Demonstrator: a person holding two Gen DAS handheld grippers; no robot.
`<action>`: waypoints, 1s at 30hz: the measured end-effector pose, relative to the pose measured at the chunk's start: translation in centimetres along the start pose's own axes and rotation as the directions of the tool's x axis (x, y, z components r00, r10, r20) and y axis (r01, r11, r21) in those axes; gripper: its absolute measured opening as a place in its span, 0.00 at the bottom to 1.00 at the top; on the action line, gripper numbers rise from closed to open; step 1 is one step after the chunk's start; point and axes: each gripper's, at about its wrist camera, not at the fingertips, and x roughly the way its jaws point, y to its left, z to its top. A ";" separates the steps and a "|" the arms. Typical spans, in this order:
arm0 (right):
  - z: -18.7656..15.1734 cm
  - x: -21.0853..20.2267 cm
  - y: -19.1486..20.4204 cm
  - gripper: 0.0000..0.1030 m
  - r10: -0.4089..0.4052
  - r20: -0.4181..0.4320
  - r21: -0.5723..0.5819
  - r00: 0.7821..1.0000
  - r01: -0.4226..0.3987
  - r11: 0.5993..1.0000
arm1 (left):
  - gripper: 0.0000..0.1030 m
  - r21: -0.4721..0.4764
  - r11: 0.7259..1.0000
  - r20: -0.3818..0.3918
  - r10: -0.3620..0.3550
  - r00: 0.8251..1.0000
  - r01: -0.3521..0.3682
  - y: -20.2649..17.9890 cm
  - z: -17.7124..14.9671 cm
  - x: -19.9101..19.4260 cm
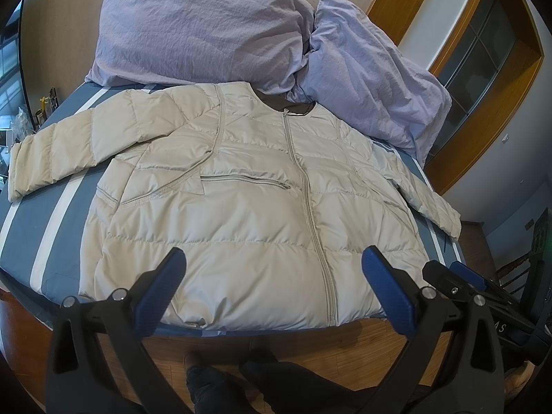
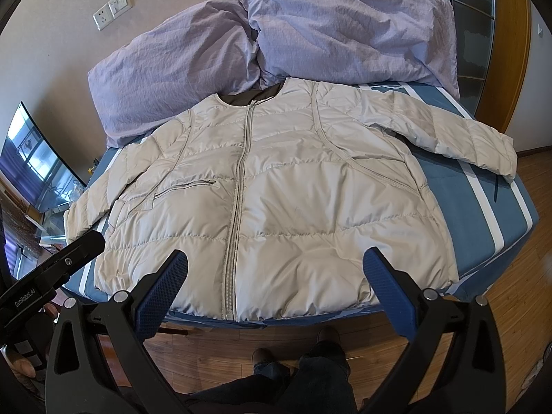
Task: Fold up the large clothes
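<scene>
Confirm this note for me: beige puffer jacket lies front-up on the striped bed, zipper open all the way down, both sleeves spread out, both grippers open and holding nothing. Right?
One point is wrong: the zipper is closed from collar to hem, as the right wrist view shows. The rest stands: the jacket lies front-up on the striped bed, sleeves spread out, and the left gripper and right gripper are open and empty.

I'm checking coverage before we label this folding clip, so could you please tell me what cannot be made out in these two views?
- Jacket back: hidden in both views; it lies front up on the bed.
- Jacket collar: its far edge sits against the pillows.
- Left gripper body: cut off by the left wrist view's lower edge.
- Right gripper body: likewise cut off in the right wrist view.
- Bedside clutter: too small.
</scene>
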 end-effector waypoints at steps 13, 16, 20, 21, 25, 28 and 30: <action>0.0 0.2 0.0 0.99 0.000 -0.001 0.001 1.000 0.000 1.000 | 0.98 0.000 1.000 -0.001 0.000 1.000 0.000 0.0 0.0 0.0; 0.0 0.2 0.0 0.99 0.001 -0.001 0.001 1.000 -0.001 1.000 | 0.98 0.000 1.000 -0.002 0.001 1.000 -0.001 0.0 0.0 0.0; 0.0 0.2 0.0 0.99 0.001 -0.002 0.001 1.000 -0.001 1.000 | 0.98 0.000 1.000 -0.001 0.001 1.000 -0.001 0.0 0.0 0.0; 0.0 0.2 0.0 0.99 0.001 -0.002 0.001 1.000 -0.001 1.000 | 0.98 0.000 1.000 -0.001 0.001 1.000 -0.001 0.0 0.0 0.0; 0.0 0.3 0.0 0.99 0.001 -0.003 0.001 1.000 -0.001 1.000 | 0.98 -0.001 1.000 -0.002 0.001 1.000 -0.001 0.0 0.0 0.0; 0.0 0.3 0.0 0.99 0.000 -0.004 0.002 1.000 0.000 1.000 | 0.98 -0.001 1.000 -0.003 0.001 1.000 -0.001 0.0 0.0 0.0; 0.0 0.4 0.0 0.99 0.001 -0.004 0.002 1.000 -0.001 1.000 | 0.98 -0.001 1.000 -0.003 0.001 1.000 -0.001 0.0 0.0 0.0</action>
